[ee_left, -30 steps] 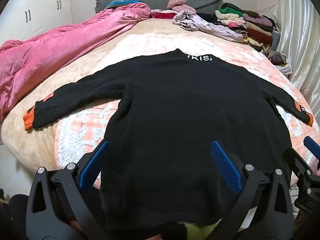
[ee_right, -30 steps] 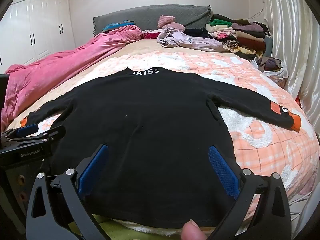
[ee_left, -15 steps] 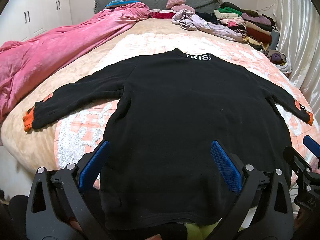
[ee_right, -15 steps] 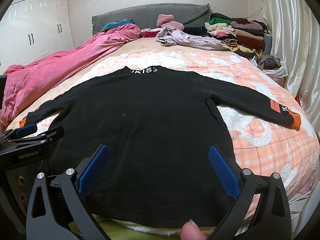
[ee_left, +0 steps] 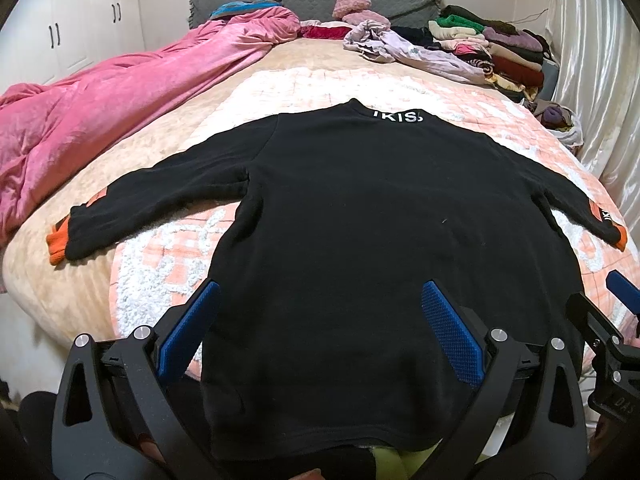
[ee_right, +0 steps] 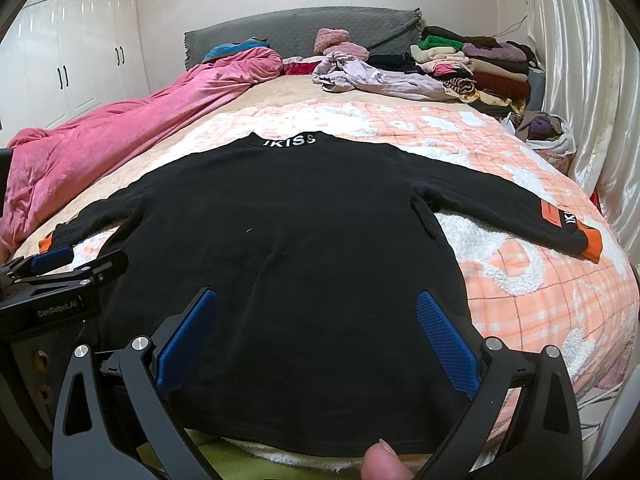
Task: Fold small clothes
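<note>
A black long-sleeved sweatshirt (ee_left: 360, 216) with white collar lettering and orange cuffs lies flat on the bed, back up, both sleeves spread out; it also shows in the right wrist view (ee_right: 304, 224). My left gripper (ee_left: 320, 292) is open and empty above the hem's left part. My right gripper (ee_right: 316, 300) is open and empty above the hem's right part. The left sleeve cuff (ee_left: 56, 242) and the right sleeve cuff (ee_right: 588, 240) lie out to the sides.
A pink duvet (ee_left: 100, 108) lies along the bed's left side. Piles of clothes (ee_right: 472, 68) sit at the far right by the headboard. A peach-and-white blanket (ee_right: 520, 272) is under the sweatshirt. A curtain (ee_right: 592, 60) hangs on the right, wardrobes on the left.
Both grippers have barely moved; the view has shifted slightly toward the sweatshirt. Both stay open.
</note>
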A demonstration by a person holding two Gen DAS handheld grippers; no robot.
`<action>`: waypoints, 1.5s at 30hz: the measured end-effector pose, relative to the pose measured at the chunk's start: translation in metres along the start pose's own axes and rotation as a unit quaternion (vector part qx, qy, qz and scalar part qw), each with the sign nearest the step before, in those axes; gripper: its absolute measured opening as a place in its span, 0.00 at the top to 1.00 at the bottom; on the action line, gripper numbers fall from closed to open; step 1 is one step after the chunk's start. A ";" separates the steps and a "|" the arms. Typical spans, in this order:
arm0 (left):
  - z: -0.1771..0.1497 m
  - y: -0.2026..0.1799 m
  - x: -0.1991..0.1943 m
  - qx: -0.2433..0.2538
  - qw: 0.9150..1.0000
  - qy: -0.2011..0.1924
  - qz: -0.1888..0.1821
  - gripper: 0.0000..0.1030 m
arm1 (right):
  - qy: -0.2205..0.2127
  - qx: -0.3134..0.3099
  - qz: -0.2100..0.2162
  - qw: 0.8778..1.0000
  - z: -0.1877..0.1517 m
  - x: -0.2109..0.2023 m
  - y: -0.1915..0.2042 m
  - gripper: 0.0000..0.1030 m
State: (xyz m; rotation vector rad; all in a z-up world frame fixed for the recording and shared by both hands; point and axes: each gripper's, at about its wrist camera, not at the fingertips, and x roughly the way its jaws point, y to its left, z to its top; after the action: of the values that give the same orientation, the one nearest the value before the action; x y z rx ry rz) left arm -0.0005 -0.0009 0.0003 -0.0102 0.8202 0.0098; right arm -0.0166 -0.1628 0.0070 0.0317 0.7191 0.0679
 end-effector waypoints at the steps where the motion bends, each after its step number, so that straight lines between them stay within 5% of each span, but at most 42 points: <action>1: 0.000 0.000 0.000 0.001 1.000 0.000 0.001 0.09 | 0.000 0.000 0.000 1.000 0.000 0.000 0.000 0.04; 28: 0.003 -0.001 0.004 0.002 1.000 0.004 0.009 0.09 | -0.003 -0.001 -0.009 1.000 0.004 0.004 -0.004 0.04; 45: 0.036 -0.007 0.023 -0.007 1.000 0.015 0.007 0.09 | -0.012 -0.002 -0.027 1.000 0.027 0.019 -0.023 0.04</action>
State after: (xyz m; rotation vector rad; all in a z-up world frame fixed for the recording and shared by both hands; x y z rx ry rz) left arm 0.0417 -0.0072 0.0078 -0.0181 0.8494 0.0297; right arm 0.0173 -0.1847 0.0136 0.0087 0.6952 0.0172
